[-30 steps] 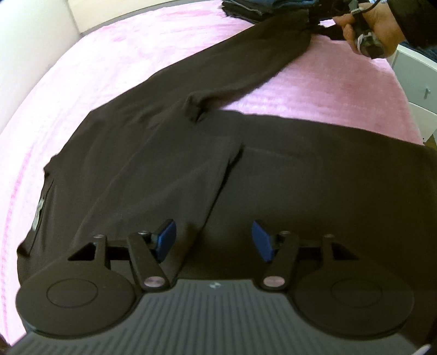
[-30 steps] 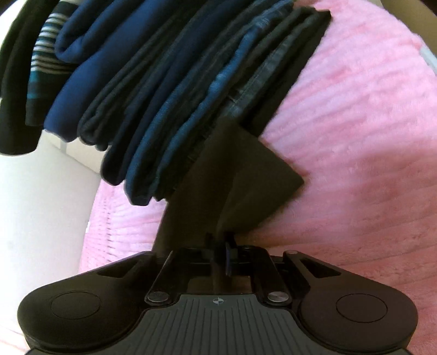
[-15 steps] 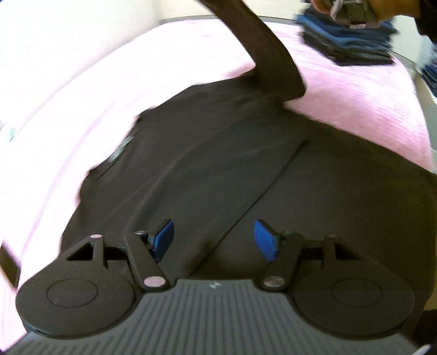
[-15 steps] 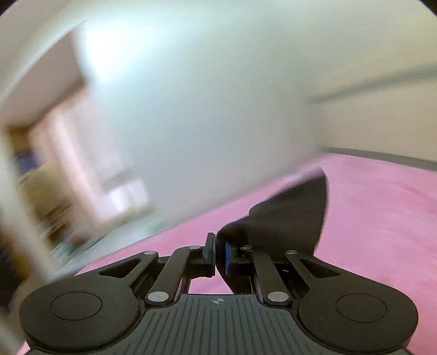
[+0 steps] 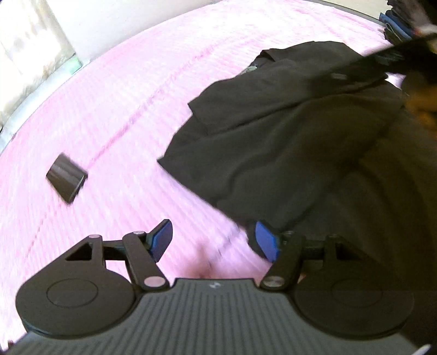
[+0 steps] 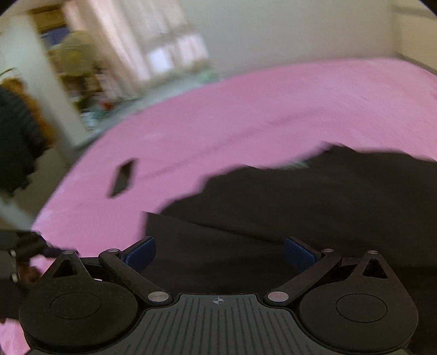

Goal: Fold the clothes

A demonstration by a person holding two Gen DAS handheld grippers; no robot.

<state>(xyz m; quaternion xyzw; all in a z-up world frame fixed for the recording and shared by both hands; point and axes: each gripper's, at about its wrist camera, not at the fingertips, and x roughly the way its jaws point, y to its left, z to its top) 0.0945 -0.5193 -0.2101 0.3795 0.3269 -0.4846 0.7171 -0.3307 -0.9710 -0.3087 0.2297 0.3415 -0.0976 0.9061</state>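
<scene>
A: Left wrist view first. Where does the garment lie?

B: The black garment (image 5: 286, 142) is spread over the pink bed cover (image 5: 123, 109), filling the right half of the picture and running off its right edge. A sleeve is folded across its upper part, and the near hem reaches down to the left tool (image 5: 215, 240).

A: And that tool's state?

B: Its blue pads (image 5: 161, 239) stand wide apart with nothing between them. The right pad touches or overlaps the edge of the cloth; the left one is over bare pink cover.

A: Anything else on the bed?

B: A small dark rectangular object (image 5: 67, 180) lies well apart from the garment, toward the left edge. A stack of blue folded clothes (image 5: 393, 24) sits at the far right corner, partly hidden by something dark and blurred.

A: Now the right wrist view.

B: The right tool (image 6: 218, 252) is spread too, both pads over the black garment (image 6: 300, 207), gripping nothing. The same small dark object (image 6: 123, 177) shows on the pink cover (image 6: 245, 114), to the left. The frame is motion-blurred; part of a person in dark clothing (image 6: 16, 142) shows at the left edge.
</scene>
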